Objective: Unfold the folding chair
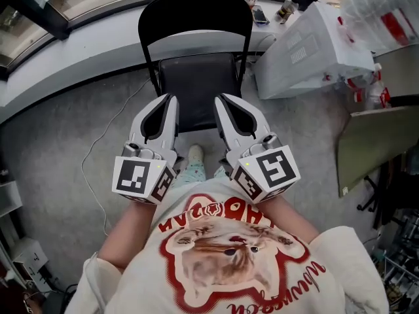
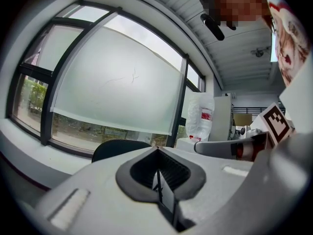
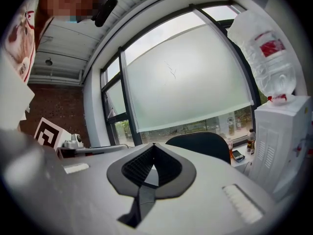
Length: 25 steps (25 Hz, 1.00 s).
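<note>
The black folding chair [image 1: 196,77] stands against the window ledge with its seat down and its curved back [image 1: 194,12] upright. My left gripper [image 1: 171,98] and right gripper [image 1: 220,98] hover side by side just above the seat's front edge, both pointing at the chair. Both are shut with nothing between their jaws. In the left gripper view the left gripper [image 2: 157,150] is closed to a seam, and the chair back [image 2: 117,148] peeks over it. In the right gripper view the right gripper [image 3: 154,145] is closed too, with the chair back [image 3: 205,142] beyond.
A white boxy appliance [image 1: 308,51] stands right of the chair, with a clear bag [image 1: 386,12] of things behind it. Bottles and a phone [image 1: 259,13] sit on the ledge. A cable [image 1: 98,149] runs over the grey floor at left. A greenish board [image 1: 373,146] leans at right.
</note>
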Each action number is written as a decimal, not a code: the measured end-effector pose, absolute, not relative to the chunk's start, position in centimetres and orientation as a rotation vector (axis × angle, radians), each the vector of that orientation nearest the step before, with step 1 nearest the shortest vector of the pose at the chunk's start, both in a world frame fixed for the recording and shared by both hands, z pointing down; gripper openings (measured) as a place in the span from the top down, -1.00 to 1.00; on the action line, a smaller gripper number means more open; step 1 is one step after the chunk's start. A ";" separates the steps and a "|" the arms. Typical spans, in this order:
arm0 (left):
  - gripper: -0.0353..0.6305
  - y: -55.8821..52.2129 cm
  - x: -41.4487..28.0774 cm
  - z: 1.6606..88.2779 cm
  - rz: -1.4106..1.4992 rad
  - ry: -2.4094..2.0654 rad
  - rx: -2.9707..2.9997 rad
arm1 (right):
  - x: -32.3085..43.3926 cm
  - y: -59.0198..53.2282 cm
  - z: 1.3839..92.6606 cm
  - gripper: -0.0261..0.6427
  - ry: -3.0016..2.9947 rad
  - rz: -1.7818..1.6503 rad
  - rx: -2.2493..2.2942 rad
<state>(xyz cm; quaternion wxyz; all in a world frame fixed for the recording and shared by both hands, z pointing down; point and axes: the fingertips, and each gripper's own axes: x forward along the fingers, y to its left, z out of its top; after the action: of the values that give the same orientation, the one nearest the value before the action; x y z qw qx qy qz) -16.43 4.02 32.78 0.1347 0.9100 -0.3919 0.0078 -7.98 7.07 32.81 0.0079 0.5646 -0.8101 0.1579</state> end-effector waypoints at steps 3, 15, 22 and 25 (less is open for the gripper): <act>0.89 5.7 -17.6 32.4 0.029 -1.180 2.635 | -7.5 8.9 32.2 0.85 -2.570 0.479 1.754; 0.89 20.0 -15.2 30.6 -0.076 -1.376 2.580 | -1.8 23.8 30.4 0.85 -2.661 0.311 1.550; 0.89 28.3 -15.0 30.2 -0.118 -1.443 2.520 | -1.5 31.1 30.8 0.85 -2.728 0.354 1.435; 0.89 29.5 -15.7 29.6 -0.128 -1.444 2.522 | -2.4 32.4 30.4 0.85 -2.746 0.348 1.404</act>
<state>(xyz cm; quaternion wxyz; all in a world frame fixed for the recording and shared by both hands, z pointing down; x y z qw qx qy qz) -15.72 29.50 29.61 0.1160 0.8611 -0.4932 -0.0436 -2.40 32.36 30.39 0.0189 0.4521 -0.8847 0.1121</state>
